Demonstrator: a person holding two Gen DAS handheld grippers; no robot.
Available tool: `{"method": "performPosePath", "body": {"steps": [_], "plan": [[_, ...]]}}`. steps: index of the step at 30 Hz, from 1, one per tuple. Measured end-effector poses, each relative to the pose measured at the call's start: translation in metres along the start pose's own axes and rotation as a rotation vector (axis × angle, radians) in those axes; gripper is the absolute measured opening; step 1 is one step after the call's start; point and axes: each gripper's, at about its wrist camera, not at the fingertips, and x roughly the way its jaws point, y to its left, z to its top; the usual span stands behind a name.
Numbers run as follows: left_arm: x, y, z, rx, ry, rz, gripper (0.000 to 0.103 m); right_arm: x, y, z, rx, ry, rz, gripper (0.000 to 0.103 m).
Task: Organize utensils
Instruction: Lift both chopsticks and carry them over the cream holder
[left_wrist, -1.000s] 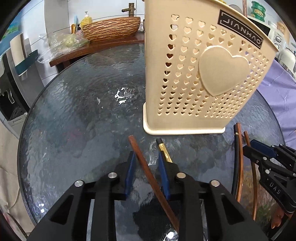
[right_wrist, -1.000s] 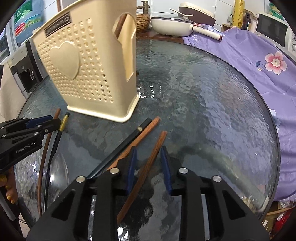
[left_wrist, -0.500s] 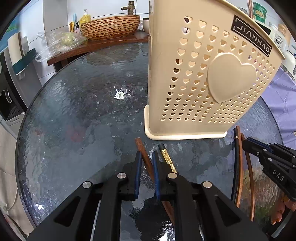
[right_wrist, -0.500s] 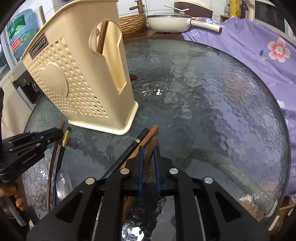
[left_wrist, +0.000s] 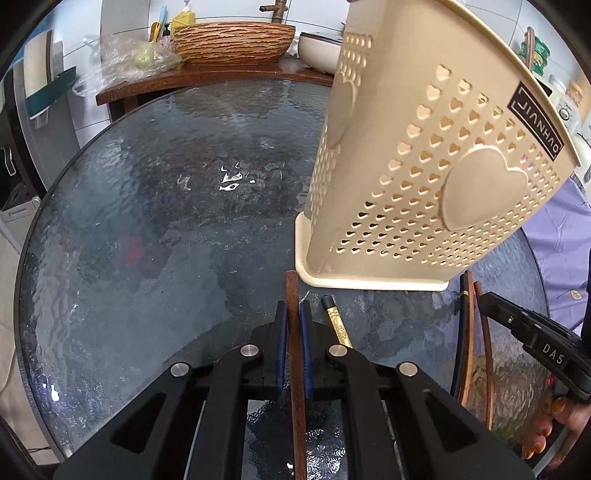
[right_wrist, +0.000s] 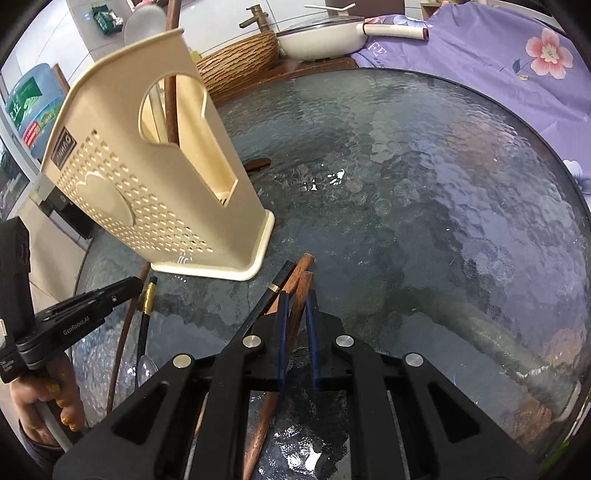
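Note:
A beige perforated utensil holder (left_wrist: 424, 177) stands on the round glass table (left_wrist: 147, 221); it also shows in the right wrist view (right_wrist: 147, 184) with a brown stick upright inside. My left gripper (left_wrist: 291, 314) is shut on a brown chopstick (left_wrist: 295, 369). A black, gold-banded chopstick (left_wrist: 336, 321) lies just right of it. My right gripper (right_wrist: 297, 306) is shut on another brown chopstick (right_wrist: 299, 291); a second brown chopstick (right_wrist: 301, 266) and a black one (right_wrist: 273, 291) lie beside it.
A woven basket (left_wrist: 232, 40) and a white pan (right_wrist: 321, 40) sit on the wooden counter behind. A purple floral cloth (right_wrist: 498, 55) covers the right side. A spoon (right_wrist: 146, 365) lies near the table's front edge.
Both grippers have closed on brown chopsticks. The left one's chopstick has straightened between the fingers. Both views have swung, so the holder looks more tilted.

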Motion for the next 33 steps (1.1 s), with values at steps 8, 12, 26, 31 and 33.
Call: {"method": "performPosePath", "body": {"steps": [8, 12, 26, 31, 33], "plan": [[-0.011, 0.002, 0.002, -0.015, -0.036, -0.025, 0.007, -0.013, -0.005, 0.005, 0.052, -0.045, 0.065, 0.009], [-0.026, 0.001, 0.005, -0.025, -0.078, -0.049, 0.007, -0.03, -0.005, 0.005, 0.099, -0.074, 0.148, 0.008], [-0.1, -0.009, 0.006, -0.012, -0.251, -0.133, 0.006, -0.109, 0.018, 0.014, 0.045, -0.228, 0.318, 0.007], [-0.127, -0.011, 0.005, -0.004, -0.299, -0.173, 0.006, -0.136, 0.026, 0.014, -0.01, -0.271, 0.341, 0.007], [-0.137, -0.013, 0.003, 0.005, -0.32, -0.182, 0.006, -0.145, 0.029, 0.013, -0.022, -0.28, 0.355, 0.007]]}}
